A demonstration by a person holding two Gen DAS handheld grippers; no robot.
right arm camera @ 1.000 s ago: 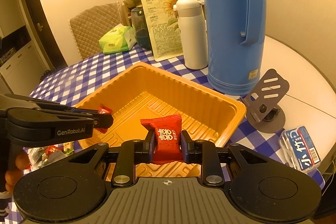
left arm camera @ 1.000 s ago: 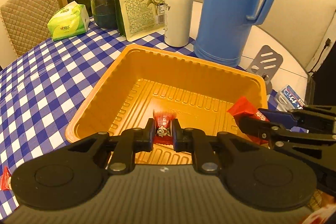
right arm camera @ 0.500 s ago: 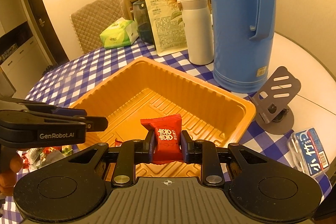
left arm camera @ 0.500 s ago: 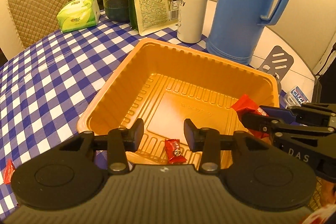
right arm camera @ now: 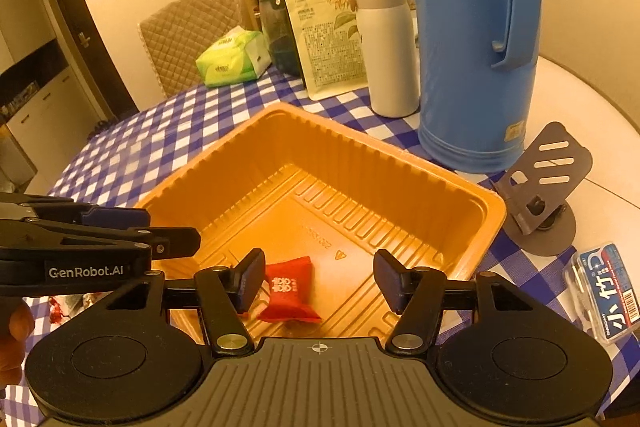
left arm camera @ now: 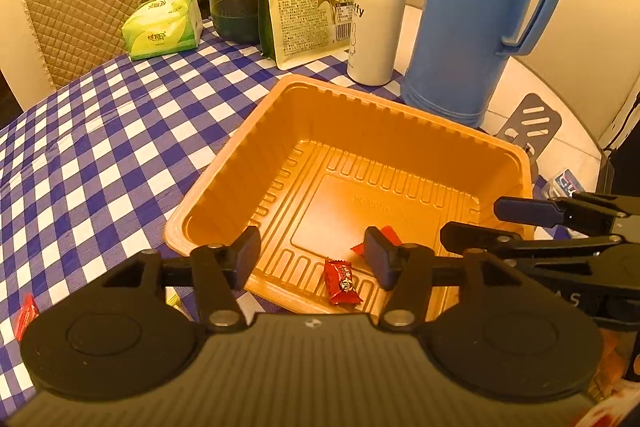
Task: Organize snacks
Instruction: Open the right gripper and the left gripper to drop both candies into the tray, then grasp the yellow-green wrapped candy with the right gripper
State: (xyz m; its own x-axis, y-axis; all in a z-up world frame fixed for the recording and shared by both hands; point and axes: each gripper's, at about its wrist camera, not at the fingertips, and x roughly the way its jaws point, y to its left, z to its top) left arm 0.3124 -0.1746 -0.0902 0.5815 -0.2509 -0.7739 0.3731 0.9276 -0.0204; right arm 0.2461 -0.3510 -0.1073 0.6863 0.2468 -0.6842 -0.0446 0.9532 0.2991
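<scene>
- Since a second ago: both grippers have let go. The small red candy (left arm camera: 341,281) that was pinched in the left gripper (left arm camera: 312,253) now lies on the tray floor; the red snack packet (right arm camera: 291,289) that was clamped in the right gripper (right arm camera: 320,279) has dropped out too.
- Left side of the table: loose red wrapper (left arm camera: 25,315) on the checked cloth (left arm camera: 80,155), outside the tray. Judging by the task, it's among what's left to collect.
- Left gripper: jaws opening, roughly half wide, nothing touching the pads. Candy sits below and between them, near the tray's front wall, clear of both fingers.
- Orange tray (left arm camera: 224,163) is the collection bin; both tools hang over its near edge angled down, so released pieces fall inside rather than on the cloth.
- Right gripper: jaws opening, about half wide. Packet lies on the tray floor just beside the left-hand finger, partly behind it; can't tell if it brushes the pad. Not gripped either way.
- In the left wrist view the same packet (left arm camera: 384,239) only peeks out behind a pad.
- Behind and right of the tray: sunflower seed bag (right arm camera: 332,15), white flask (right arm camera: 386,43), blue jug (right arm camera: 476,35), all upright and untouched.
</scene>
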